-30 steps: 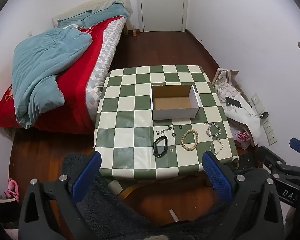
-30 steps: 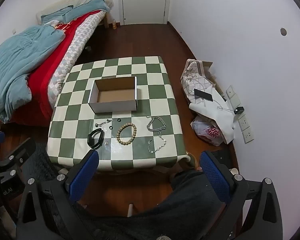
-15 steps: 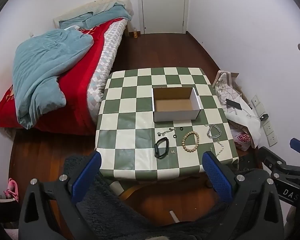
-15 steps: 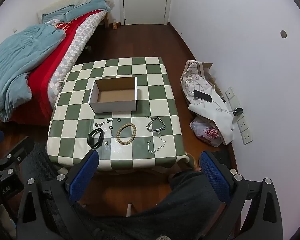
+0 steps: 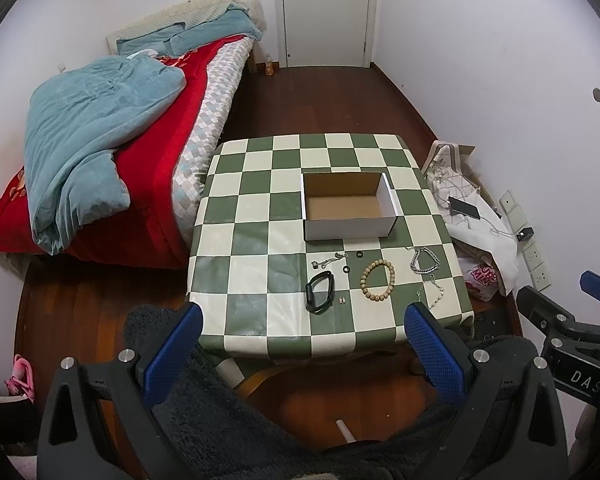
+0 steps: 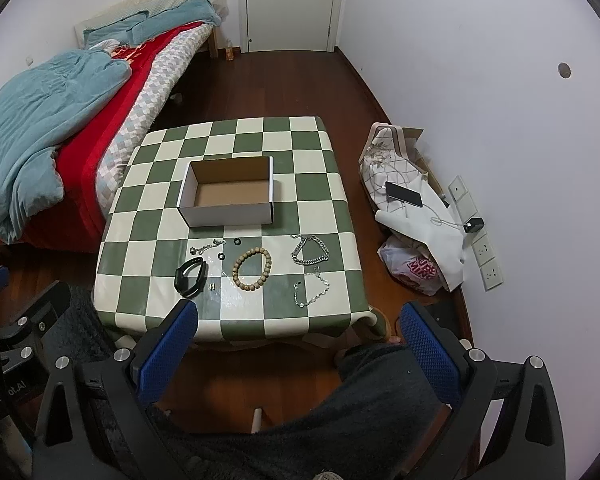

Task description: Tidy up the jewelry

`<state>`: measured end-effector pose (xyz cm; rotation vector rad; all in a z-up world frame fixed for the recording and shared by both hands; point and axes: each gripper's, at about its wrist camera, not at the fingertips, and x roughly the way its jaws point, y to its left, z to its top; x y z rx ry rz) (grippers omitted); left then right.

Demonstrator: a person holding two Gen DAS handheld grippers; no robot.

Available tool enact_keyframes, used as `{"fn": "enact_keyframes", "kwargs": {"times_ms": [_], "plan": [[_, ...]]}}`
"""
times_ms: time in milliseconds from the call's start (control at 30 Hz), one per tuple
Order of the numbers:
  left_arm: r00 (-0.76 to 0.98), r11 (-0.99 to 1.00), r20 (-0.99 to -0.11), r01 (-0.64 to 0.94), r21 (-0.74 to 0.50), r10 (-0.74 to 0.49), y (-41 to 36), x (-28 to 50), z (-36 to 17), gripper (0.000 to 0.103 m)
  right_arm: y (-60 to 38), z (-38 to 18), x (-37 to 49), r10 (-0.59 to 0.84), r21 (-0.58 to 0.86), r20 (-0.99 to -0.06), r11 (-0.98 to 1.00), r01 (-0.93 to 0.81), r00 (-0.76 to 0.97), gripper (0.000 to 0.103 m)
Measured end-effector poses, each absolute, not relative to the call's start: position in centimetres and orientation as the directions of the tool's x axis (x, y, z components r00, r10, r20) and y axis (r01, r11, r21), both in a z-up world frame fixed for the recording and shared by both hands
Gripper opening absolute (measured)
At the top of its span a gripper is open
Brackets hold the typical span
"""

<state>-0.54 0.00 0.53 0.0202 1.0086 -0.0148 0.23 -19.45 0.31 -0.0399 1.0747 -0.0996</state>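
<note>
An open empty cardboard box [image 5: 348, 205] [image 6: 229, 191] sits on the green-and-white checkered table [image 5: 244, 248] [image 6: 148, 240]. In front of it lie a black band [image 5: 320, 291] [image 6: 190, 277], a wooden bead bracelet [image 5: 377, 280] [image 6: 252, 268], a silver chain bracelet [image 5: 424, 261] [image 6: 310, 250], a thin chain [image 5: 432, 292] [image 6: 312, 290], two small black rings [image 5: 358, 255] [image 6: 237, 241] and small silver pieces. My left gripper [image 5: 302, 360] and right gripper [image 6: 298, 354] are open, empty, held above the near table edge.
A bed with a red cover and blue blanket [image 5: 84, 152] [image 6: 40, 120] stands left of the table. Bags with a phone [image 5: 466, 210] [image 6: 404, 194] lie by the right wall. A closed white door [image 5: 326, 12] is at the back. Dark clothing fills the bottom of both views.
Both grippers have tilted or drawn back slightly, so the table sits a little lower in both views. The jewelry and box have not moved. Both grippers stay open.
</note>
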Motion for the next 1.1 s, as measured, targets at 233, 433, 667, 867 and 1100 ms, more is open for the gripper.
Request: {"fn": "enact_keyframes", "kwargs": {"times_ms": [233, 433, 667, 867, 1100], "plan": [[0.533, 1.0, -0.846, 0.023, 0.01, -0.004, 0.0, -0.5, 0.6, 0.103, -19.4, 0.3, 0.1, -0.101, -0.081, -0.875, 0.995, 0.062, 0.473, 0.102], [0.533, 1.0, -0.846, 0.022, 0.007, -0.006, 0.0, -0.5, 0.6, 0.103, -19.5, 0.6, 0.0, -0.098, -0.08, -0.872, 0.995, 0.058, 0.479, 0.102], [0.534, 1.0, -0.845, 0.022, 0.008, -0.005, 0.0, -0.5, 0.6, 0.103, -19.5, 0.7, 0.0, -0.1, -0.083, -0.872, 0.995, 0.057, 0.48, 0.102], [0.535, 1.0, -0.845, 0.02, 0.006, -0.005, -0.1, -0.6, 0.6, 0.103, -19.7, 1.2, -0.3, -0.096, -0.078, -0.868, 0.995, 0.058, 0.487, 0.102], [0.535, 1.0, -0.845, 0.02, 0.006, -0.006, 0.0, -0.6, 0.6, 0.103, -19.7, 1.4, -0.5, -0.095, -0.078, -0.869, 0.995, 0.056, 0.486, 0.102]]}}
